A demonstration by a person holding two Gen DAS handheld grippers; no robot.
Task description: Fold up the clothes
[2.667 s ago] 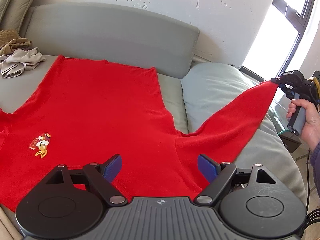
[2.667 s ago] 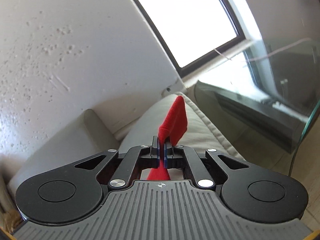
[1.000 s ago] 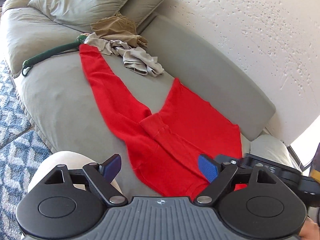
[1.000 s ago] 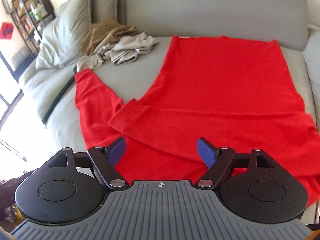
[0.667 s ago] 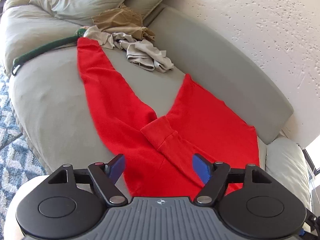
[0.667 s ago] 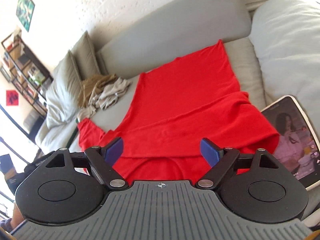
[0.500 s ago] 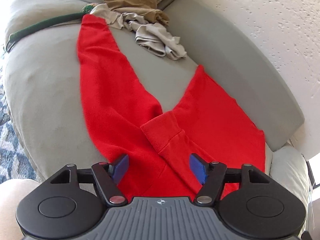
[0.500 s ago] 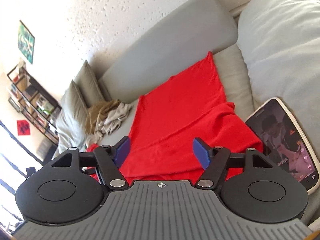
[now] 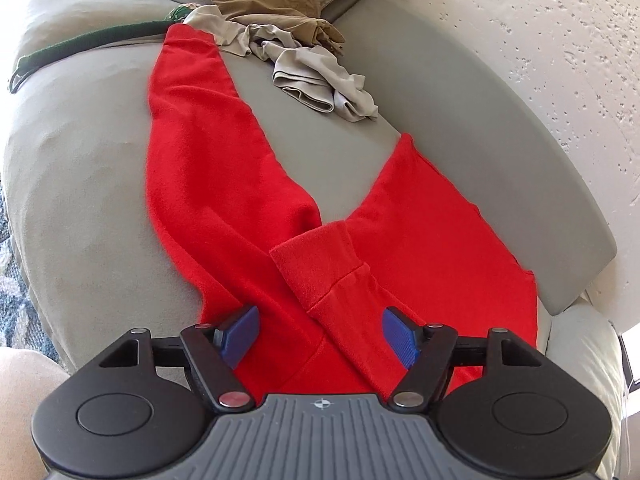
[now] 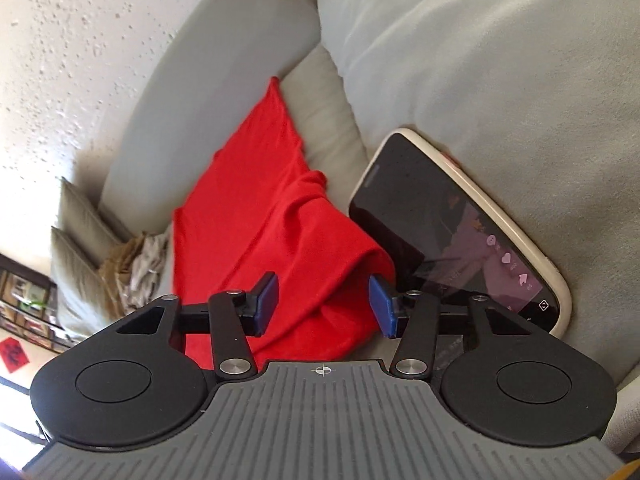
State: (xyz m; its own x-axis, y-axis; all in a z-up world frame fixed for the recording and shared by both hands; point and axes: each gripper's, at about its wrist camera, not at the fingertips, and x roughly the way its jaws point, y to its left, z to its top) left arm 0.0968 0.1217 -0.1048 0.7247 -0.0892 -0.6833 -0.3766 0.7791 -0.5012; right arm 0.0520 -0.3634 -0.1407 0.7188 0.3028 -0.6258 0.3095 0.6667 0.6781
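Note:
A red long-sleeved sweater (image 9: pixel 420 232) lies flat on the grey sofa seat (image 9: pixel 84 184). One sleeve (image 9: pixel 200 136) stretches away to the far left. The other sleeve is folded across the body, its cuff (image 9: pixel 316 268) lying near the middle. My left gripper (image 9: pixel 318 334) is open and empty, low over the near edge of the sweater just below the cuff. My right gripper (image 10: pixel 322 306) is open and empty, its jaws either side of the sweater's folded right edge (image 10: pixel 320 264).
A heap of beige and tan clothes (image 9: pixel 296 36) lies at the sofa's far end, with a dark green strap (image 9: pixel 84 46) beside it. A phone with a lit screen (image 10: pixel 460 236) leans on the light cushion (image 10: pixel 520 92) right of the sweater. A patterned rug (image 9: pixel 12 280) is at left.
The right gripper let go of the sleeve after laying it across the body. Since half a second ago both grippers have moved closer to the sweater and stayed open.

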